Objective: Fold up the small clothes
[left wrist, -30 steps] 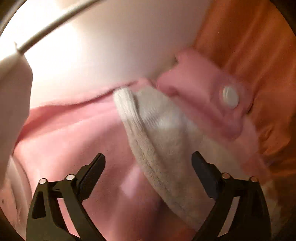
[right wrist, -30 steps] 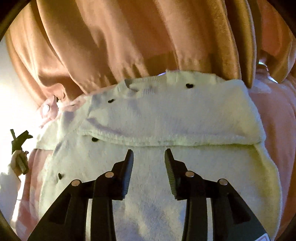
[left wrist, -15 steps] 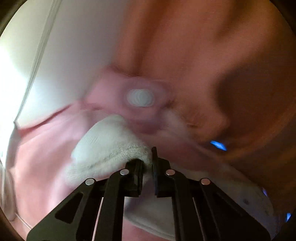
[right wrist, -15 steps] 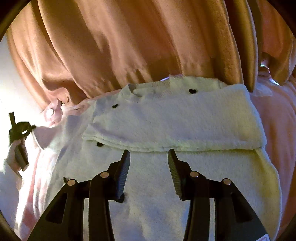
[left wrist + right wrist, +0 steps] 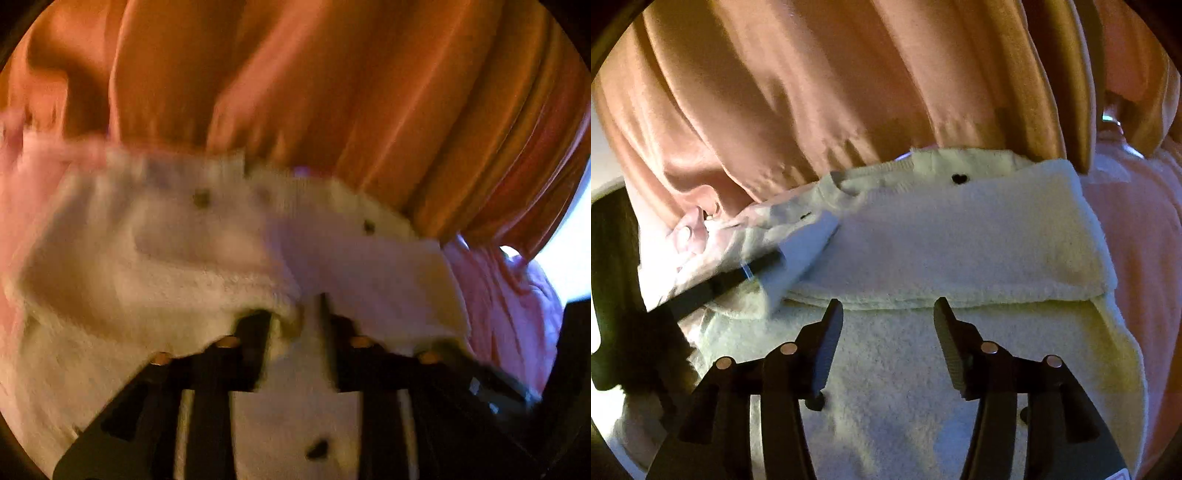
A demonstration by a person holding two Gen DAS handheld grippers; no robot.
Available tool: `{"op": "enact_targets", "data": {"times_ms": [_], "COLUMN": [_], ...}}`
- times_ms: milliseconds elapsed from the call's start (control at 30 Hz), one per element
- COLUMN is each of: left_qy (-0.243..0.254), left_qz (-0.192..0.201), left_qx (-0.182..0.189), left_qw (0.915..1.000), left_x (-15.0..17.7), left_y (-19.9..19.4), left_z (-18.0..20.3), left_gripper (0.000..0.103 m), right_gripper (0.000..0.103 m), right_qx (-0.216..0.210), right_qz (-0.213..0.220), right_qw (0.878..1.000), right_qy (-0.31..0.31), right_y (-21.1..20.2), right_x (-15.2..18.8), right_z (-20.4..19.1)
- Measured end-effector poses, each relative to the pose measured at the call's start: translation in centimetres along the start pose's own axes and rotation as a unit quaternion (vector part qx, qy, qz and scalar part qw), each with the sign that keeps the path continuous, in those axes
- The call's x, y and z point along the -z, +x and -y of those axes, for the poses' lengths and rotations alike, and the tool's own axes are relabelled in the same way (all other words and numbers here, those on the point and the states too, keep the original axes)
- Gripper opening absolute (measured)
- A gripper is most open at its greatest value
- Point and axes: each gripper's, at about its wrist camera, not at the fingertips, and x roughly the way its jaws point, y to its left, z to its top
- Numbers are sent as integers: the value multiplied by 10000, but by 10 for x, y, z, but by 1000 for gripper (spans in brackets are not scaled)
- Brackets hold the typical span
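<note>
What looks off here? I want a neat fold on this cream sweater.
The left sleeve of the cream sweater is bunched and lifted in the left hand-held gripper, not flat. The right sleeve lies folded across evenly. No damage shows.

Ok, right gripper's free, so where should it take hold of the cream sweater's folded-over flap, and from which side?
Judging by the right wrist view, grip the cream sweater by the flap's near edge, towards its right end. That edge lies doubled and raised just ahead of the open right gripper, so a straight, low approach could slip one finger under. The left gripper already has the left end.
</note>
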Motion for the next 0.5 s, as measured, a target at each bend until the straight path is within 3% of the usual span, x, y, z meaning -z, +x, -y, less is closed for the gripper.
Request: {"op": "enact_targets", "data": {"times_ms": [67,167,300,367,433,500], "left_qy": [-383,-510,-579,-1056,-1548,-1678], "left_qz": [56,359,621,712,558,455], "left_qx": [105,-231,-743,-686,-497,-405], "left_qw": [9992,9978,9936,9895,9851,9839], "left_x": [14,27,36,41,42,37], "left_y": [-14,-48,-72,-76,-71,-65], "left_z": [-20,-60,-106,-135,-152,-157], "left_gripper": [58,70,76,77,77,77], "right_gripper": [60,65,67,67,67,67], "right_qx": [-97,-318,-771,-696,-550,-268], "right_qz": [-30,-76,-258,-272,-277,-152], "right_qw": [9999,9995,9965,9972,9979,9959], "right_qy": [43,56,187,49,-215,-847], "right_y": [1,3,23,31,39,44], "right_x": [-1,-3,-10,-10,-9,-4], "right_z": [0,-6,-23,-36,-57,-87]}}
